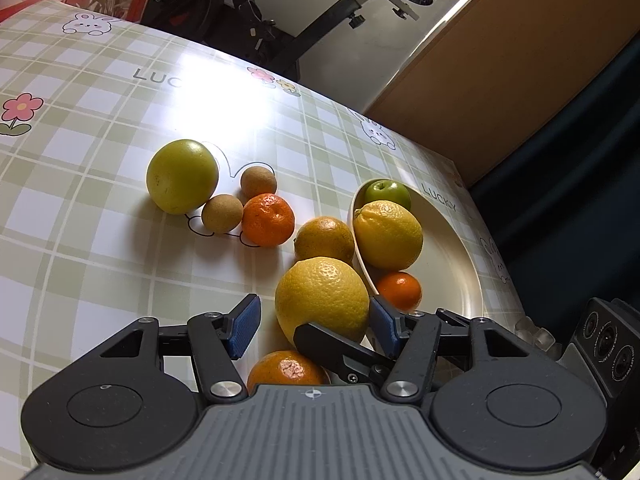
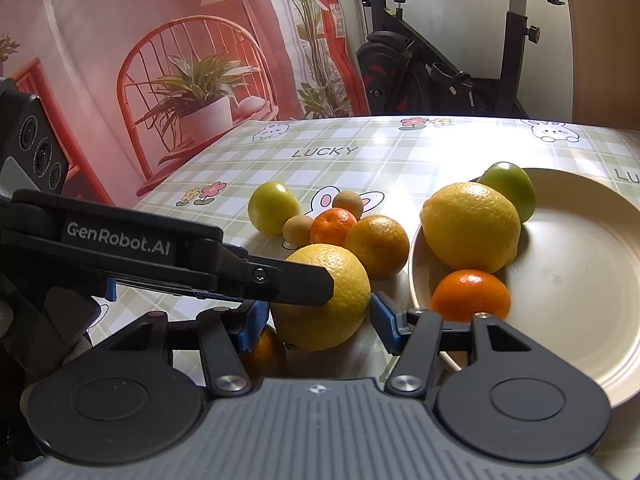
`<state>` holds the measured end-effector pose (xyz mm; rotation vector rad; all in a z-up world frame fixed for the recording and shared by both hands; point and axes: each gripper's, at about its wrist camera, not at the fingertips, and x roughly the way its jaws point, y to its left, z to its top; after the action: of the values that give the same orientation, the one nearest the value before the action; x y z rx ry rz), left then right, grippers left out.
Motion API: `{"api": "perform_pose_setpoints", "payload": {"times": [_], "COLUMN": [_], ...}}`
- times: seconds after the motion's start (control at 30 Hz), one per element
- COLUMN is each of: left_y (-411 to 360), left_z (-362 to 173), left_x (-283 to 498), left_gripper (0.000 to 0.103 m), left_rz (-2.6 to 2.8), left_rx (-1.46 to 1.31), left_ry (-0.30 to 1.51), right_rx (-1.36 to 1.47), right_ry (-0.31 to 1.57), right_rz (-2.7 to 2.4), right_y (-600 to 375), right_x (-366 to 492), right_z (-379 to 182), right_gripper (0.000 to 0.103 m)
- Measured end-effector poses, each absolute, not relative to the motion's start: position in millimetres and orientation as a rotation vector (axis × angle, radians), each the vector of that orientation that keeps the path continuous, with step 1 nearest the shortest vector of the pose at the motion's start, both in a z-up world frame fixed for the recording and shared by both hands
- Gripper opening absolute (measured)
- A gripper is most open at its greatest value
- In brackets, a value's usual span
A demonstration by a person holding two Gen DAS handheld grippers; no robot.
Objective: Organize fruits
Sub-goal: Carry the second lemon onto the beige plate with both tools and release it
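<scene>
Both grippers are sitting wide open, gripping nothing: the left gripper [image 1: 314,322] and right gripper [image 2: 318,322] are each bracketing the big lemon [image 1: 322,300] between spread fingers.

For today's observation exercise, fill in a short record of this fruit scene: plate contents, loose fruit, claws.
Surface: green plaid tablecloth
Container: round cream plate
On plate: green apple, yellow lemon, small orange tangerine
Loose nearby: large yellow citrus, two small brown round fruits
Left claw: open
Right claw: open, around the large yellow citrus
</scene>
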<state>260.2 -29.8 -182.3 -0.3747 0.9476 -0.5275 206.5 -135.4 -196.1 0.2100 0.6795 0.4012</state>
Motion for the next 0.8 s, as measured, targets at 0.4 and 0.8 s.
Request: {"api": "perform_pose_setpoints", "payload": {"times": [0.4,0.8], "left_y": [-51.1,-93.1], "left_z": [-156.6,-118.6], "left_x": [257.6,267.6], "left_gripper": [0.056,0.054], "left_rz": [-0.566,-0.618], "left_rx": [-0.253,-0.128], "left_ry": [0.889,0.807], "right_rx": [0.234,0.238], "right_ry": [0.602,0.501], "right_rz": [0.389,0.325], "right_y": [-146.7,-178.8], "right_x": [197.9,197.4], "right_z": [-180.0,-155.2], "right_gripper": [0.058,0.057]}}
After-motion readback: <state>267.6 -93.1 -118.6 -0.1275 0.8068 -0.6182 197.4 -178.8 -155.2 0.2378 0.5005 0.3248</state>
